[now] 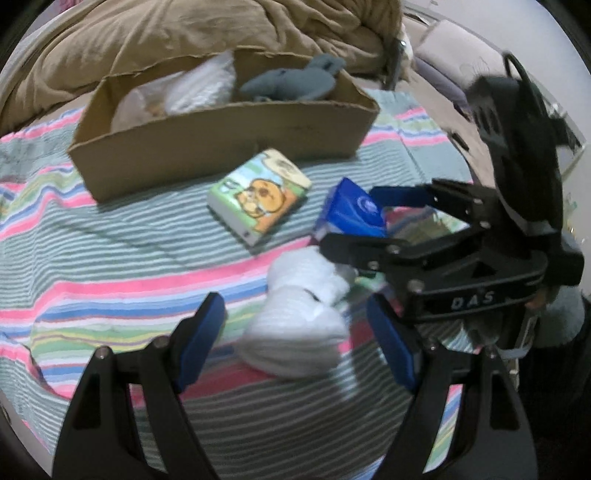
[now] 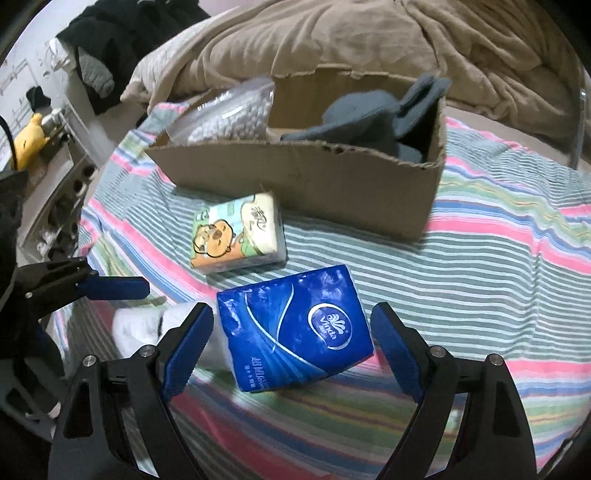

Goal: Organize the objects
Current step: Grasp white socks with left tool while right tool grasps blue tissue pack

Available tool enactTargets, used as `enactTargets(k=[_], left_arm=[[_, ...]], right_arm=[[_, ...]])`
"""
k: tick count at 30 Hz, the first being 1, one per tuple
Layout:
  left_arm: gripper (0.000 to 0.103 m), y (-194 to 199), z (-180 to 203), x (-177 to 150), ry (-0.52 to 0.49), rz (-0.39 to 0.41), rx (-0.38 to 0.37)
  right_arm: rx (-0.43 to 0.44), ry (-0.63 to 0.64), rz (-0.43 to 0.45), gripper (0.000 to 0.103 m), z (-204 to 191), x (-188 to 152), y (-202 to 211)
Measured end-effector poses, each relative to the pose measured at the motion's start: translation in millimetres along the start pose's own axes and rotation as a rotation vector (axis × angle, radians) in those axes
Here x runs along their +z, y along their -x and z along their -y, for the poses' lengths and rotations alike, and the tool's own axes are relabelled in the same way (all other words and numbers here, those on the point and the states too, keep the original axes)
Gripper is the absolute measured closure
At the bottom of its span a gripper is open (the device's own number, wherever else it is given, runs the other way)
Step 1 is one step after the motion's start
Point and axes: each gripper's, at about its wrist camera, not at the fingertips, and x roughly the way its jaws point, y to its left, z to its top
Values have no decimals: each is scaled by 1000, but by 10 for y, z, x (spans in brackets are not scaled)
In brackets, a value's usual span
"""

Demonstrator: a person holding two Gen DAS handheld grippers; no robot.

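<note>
Left wrist view: left gripper (image 1: 295, 347) spread wide, blue-padded fingers flanking a soft white rolled sock (image 1: 299, 317) without touching it. Right gripper (image 1: 354, 218) entering from the right, jaws apart on either side of a glossy blue tissue pack (image 1: 351, 212); contact impossible to judge here. Just beyond, lying flat and apart from both, a cartoon-printed tissue pack (image 1: 258, 194), boxy with rounded corners. Farther back, an open cardboard box (image 1: 221, 140) with ragged torn rims, holding a grey plush-looking bundle (image 1: 295, 81) and a clear bag of white items (image 1: 192, 88). Bare strip of striped sheet (image 1: 110, 258) between box and packs. Rumpled tan duvet (image 1: 184, 29) behind the box.

Right wrist view: right gripper (image 2: 291, 343) opened wide around the blue Vinda pack (image 2: 295, 328), gaps visible on both sides. White sock (image 2: 144, 325) partly hidden behind the left finger. Left gripper's blue finger (image 2: 114, 288) at the left edge. Cartoon pack (image 2: 238, 234) near the box's (image 2: 314, 177) front wall. Grey bundle (image 2: 369, 118) at the right end, bag of white beads (image 2: 229, 110) at the left. Shelving and a yellow plush toy (image 2: 29, 144) at far left.
</note>
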Motion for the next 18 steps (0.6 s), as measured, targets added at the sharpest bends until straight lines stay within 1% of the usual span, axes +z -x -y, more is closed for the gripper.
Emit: enactTargets(k=[3,4,5,6,8,10,11,12,15,18], left_arm=[[23,-58,22,-3,-18,-3,9],[24,-81,22,-7,-17,-7,5],[29,-101,26,-13,-17,-10,3],[37,-122,22,-17,-19,-14,7],[44,-133,19,-26,-21,-14,13],[45,-127,13,-34,-17,-11,6],[47,-121,3,-44,-18,-6,2],[52,-110,2,-49,-18,-1,-2],[58,-78,-1,-64,-12,12,-7],[59,-19,-36,-70,4,42,-19]], right_arm=[[8,-11,-6,14,34,-4,-8],[9,-16,-4,17,51,-9,2],[10,-24,2,21,72,-15,17],[15,-31,7,21,89,-23,29],[15,-37,14,22,94,-22,36],[12,-41,23,23,92,-23,50],[15,-46,28,24,95,-22,57],[17,-50,32,24,97,-17,65],[16,-55,46,26,109,3,111],[13,-57,68,27,99,24,186]])
